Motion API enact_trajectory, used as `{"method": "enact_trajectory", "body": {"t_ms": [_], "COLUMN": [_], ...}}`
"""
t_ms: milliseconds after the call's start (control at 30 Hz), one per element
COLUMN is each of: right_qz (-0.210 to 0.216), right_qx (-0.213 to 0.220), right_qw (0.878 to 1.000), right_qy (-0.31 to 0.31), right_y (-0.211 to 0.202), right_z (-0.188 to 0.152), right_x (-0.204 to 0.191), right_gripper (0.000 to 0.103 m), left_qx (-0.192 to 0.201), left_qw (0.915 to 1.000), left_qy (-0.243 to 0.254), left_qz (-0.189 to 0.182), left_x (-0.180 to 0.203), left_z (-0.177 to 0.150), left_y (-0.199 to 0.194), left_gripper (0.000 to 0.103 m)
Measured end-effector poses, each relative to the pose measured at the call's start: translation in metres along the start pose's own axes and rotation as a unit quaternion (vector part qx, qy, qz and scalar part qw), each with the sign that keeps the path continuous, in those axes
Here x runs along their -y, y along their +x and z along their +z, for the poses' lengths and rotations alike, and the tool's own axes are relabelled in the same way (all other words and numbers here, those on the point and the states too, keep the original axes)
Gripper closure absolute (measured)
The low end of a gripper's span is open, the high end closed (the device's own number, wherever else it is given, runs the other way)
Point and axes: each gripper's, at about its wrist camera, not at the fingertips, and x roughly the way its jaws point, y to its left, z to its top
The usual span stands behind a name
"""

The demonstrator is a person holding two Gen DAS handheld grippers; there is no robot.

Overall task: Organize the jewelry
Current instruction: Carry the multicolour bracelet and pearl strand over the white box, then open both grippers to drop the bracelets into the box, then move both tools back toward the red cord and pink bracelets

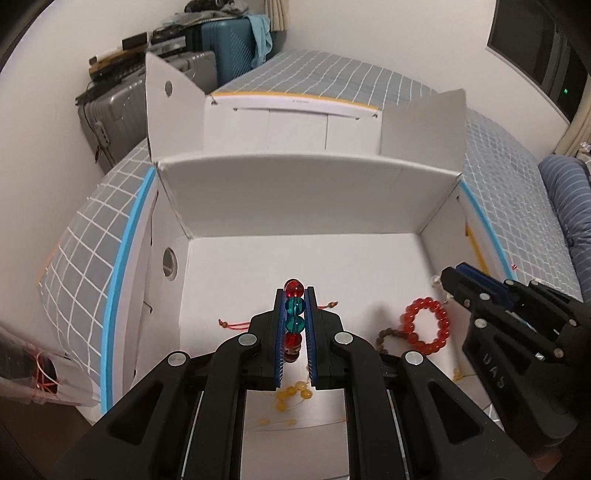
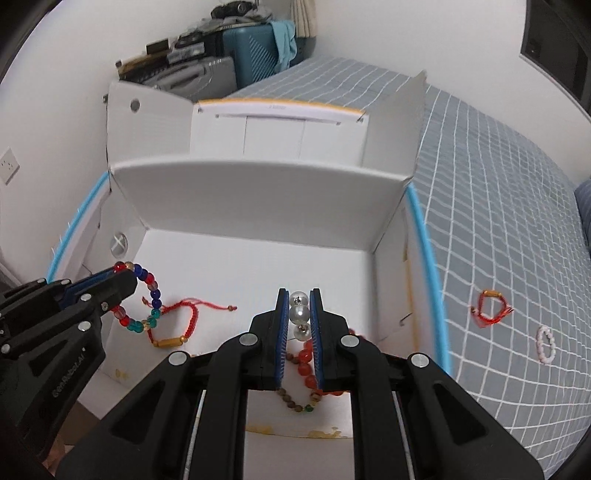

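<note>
Right wrist only: pearl string point(image 2: 300, 314) in right gripper point(image 2: 299, 295), left gripper point(image 2: 123, 271) around multicolored bracelet point(image 2: 147, 295).

**Bedroom with a checked bedspread**

A bed point(image 2: 498, 229) covered in grey fabric with a white grid fills the room. White walls point(image 1: 351, 29) surround it. In the far corner stand a teal suitcase point(image 1: 232, 48) and a grey suitcase point(image 1: 114, 110), clutter piled on top.

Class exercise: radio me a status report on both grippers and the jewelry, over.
Left gripper shut on multicolored bead bracelet. Right gripper shut on pearl strand. Both over white box; red bead bracelet already inside. Nothing in the way.
</note>
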Motion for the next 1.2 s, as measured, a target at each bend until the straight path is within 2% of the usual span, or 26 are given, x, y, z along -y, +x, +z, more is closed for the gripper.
{"method": "enact_trajectory", "body": {"t_ms": [367, 733, 833, 867, 967, 1033, 1100, 1200], "right_qz": [-0.001, -0.007, -0.007, -0.008, -0.01, -0.012, -0.019, -0.024], "right_qx": [-0.037, -0.039, -0.026, -0.02, -0.001, 0.016, 0.033, 0.051], "right_qw": [0.999, 0.999, 1.0, 1.0, 1.0, 1.0, 0.999, 0.998], "right_qy": [0.0, -0.008, -0.012, -0.012, -0.01, -0.005, -0.001, 0.003], "right_y": [0.027, 0.029, 0.021, 0.017, 0.002, -0.01, -0.022, -0.039], "right_z": [-0.009, -0.007, -0.006, -0.005, -0.002, 0.0, 0.002, 0.004], "right_x": [-0.008, -0.013, -0.014, -0.014, -0.01, -0.005, 0.003, 0.02], "right_gripper": [0.092, 0.092, 0.077, 0.072, 0.057, 0.048, 0.043, 0.034], "left_qx": [-0.027, -0.027, -0.019, -0.014, 0.005, 0.02, 0.03, 0.056], "left_qw": [0.9996, 0.9996, 0.9997, 0.9998, 0.9998, 0.9997, 0.9994, 0.9982], "left_qy": [-0.005, -0.003, -0.006, -0.006, -0.011, -0.009, -0.01, -0.008], "left_qz": [0.005, 0.007, 0.01, 0.01, 0.013, 0.015, 0.014, 0.02], "left_x": [-0.012, -0.012, -0.013, -0.013, -0.011, -0.008, -0.004, 0.006], "left_z": [-0.007, -0.007, -0.006, -0.005, -0.002, 0.0, 0.003, 0.009], "left_y": [0.025, 0.024, 0.018, 0.015, 0.002, -0.007, -0.015, -0.027], "left_gripper": [0.094, 0.093, 0.092, 0.087, 0.062, 0.055, 0.042, 0.035]}}
